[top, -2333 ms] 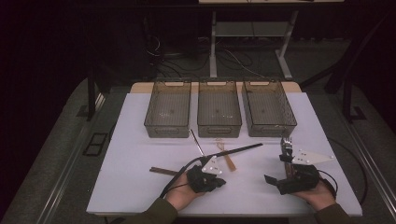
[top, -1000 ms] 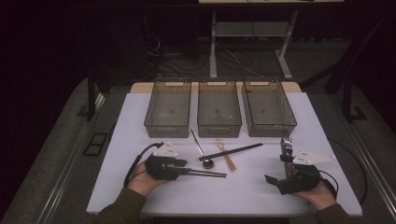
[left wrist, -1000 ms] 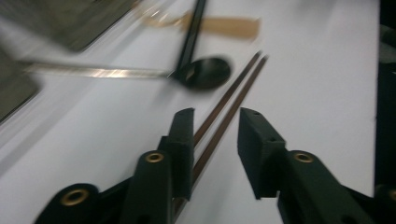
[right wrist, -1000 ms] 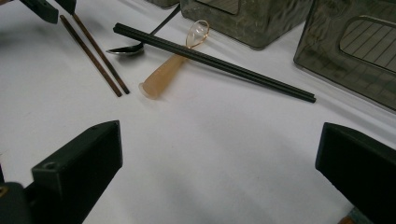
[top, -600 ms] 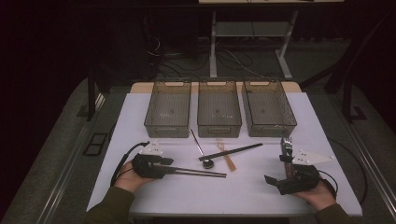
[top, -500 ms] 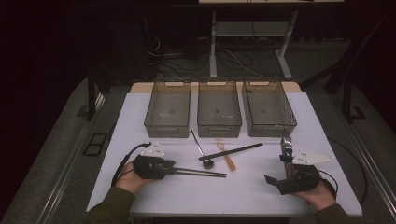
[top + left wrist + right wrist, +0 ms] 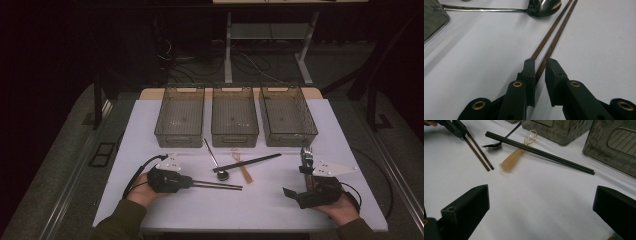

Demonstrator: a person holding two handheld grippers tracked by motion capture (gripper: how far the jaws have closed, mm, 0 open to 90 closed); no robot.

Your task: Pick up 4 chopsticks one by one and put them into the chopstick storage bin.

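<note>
Left gripper [image 7: 187,182] is clamped on the brown chopsticks [image 7: 220,185], which lie flat with tips pointing to 3 o'clock. Right gripper [image 7: 306,167] sits wide open, holding nothing.

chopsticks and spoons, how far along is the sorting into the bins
Nothing looks done: all three bins are empty. In hand: the left gripper has its jaws nearly closed around the end of the brown chopsticks, which lie flat on the table. Left: the black chopsticks, metal spoon and tan spoon lie untouched. The right gripper rests open, away from them.
</note>
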